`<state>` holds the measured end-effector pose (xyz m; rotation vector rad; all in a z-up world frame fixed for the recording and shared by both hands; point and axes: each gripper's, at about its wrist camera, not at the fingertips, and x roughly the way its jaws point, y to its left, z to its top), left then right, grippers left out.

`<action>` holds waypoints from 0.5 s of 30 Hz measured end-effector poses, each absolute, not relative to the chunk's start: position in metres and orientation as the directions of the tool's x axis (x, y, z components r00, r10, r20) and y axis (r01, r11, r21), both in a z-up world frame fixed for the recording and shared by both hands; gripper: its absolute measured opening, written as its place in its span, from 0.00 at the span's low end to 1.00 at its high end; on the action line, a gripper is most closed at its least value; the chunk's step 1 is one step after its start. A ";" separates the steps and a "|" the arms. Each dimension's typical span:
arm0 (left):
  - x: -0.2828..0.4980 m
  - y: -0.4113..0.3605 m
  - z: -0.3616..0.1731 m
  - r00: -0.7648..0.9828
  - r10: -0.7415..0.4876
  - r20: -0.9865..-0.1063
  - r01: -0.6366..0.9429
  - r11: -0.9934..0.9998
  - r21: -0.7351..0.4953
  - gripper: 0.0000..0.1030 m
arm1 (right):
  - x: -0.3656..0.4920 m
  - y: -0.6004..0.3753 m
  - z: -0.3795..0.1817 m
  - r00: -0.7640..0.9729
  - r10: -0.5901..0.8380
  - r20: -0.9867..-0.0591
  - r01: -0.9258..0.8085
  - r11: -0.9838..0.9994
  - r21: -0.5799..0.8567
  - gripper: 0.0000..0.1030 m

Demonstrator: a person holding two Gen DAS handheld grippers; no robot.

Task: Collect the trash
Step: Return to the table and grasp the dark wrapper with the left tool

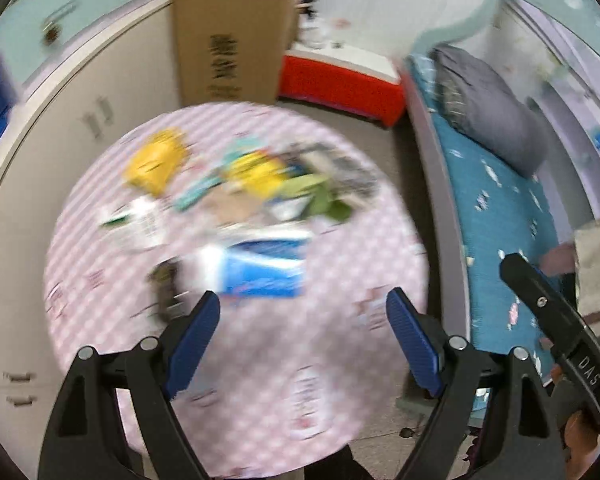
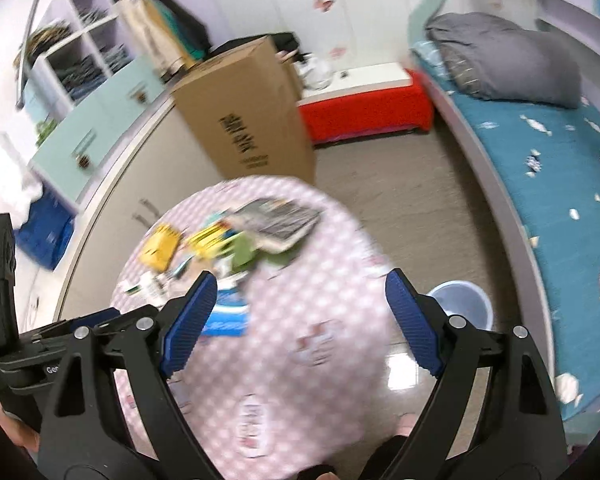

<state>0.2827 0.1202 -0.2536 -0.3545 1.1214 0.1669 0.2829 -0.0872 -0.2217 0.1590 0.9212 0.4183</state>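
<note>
A round table with a pink checked cloth (image 1: 292,360) (image 2: 320,320) carries a heap of blurred trash: a yellow packet (image 1: 156,164) (image 2: 160,246), a second yellow wrapper (image 1: 256,172), a green wrapper (image 1: 320,196) (image 2: 244,252), a blue-and-white packet (image 1: 264,268) (image 2: 226,316) and striped papers (image 2: 280,220). My left gripper (image 1: 302,312) is open and empty above the table's near half, just short of the blue packet. My right gripper (image 2: 300,296) is open and empty above the table. A pale blue bin (image 2: 462,308) stands on the floor right of the table.
A tall cardboard box (image 1: 232,36) (image 2: 248,120) stands behind the table beside a red-sided low cabinet (image 1: 340,84) (image 2: 364,108). A bed with a teal sheet (image 1: 500,216) (image 2: 560,184) and grey bedding runs along the right. Beige cabinets (image 1: 80,128) line the left.
</note>
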 end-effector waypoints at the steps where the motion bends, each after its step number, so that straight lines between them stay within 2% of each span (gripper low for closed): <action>1: 0.272 0.137 -0.261 0.417 -0.043 -0.908 -0.324 0.926 -0.193 0.81 | 0.275 -0.071 -0.228 0.522 0.425 -0.740 -0.288 0.904 0.316 0.82; 7: 0.234 0.204 -0.299 0.357 -0.047 -0.933 -0.375 0.908 -0.189 0.81 | 0.251 -0.016 -0.259 0.484 0.421 -0.767 -0.291 0.904 0.313 0.82; 15: 0.246 0.237 -0.352 0.299 -0.096 -0.949 -0.392 0.894 -0.214 0.81 | 0.254 0.008 -0.295 0.456 0.384 -0.803 -0.291 0.917 0.273 0.82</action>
